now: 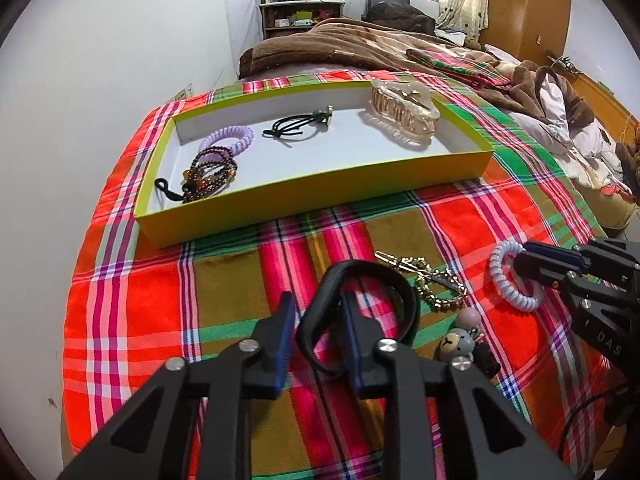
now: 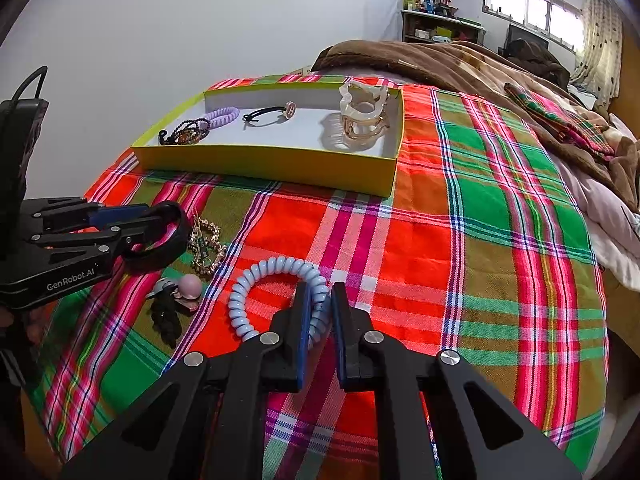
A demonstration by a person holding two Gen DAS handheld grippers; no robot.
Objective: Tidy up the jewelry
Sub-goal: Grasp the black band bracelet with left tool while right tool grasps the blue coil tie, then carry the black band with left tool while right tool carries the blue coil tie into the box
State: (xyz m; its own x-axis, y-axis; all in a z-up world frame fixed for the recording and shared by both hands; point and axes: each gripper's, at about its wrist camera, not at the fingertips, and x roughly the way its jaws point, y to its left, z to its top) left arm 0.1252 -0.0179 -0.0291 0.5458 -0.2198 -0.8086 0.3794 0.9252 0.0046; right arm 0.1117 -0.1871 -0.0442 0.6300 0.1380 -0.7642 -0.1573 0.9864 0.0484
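The left gripper [image 1: 318,320] pinches one side of a black band [image 1: 360,276] at lower centre of its view. The right gripper [image 2: 320,308] is pressed onto a blue coil tie [image 2: 276,268] low in its view. Both grips catch only a thin edge, so either loop could slip or snag the gold chain [image 1: 430,284] lying beside the band. The band's long axis runs toward the tray [image 1: 320,196] in the upper frame.
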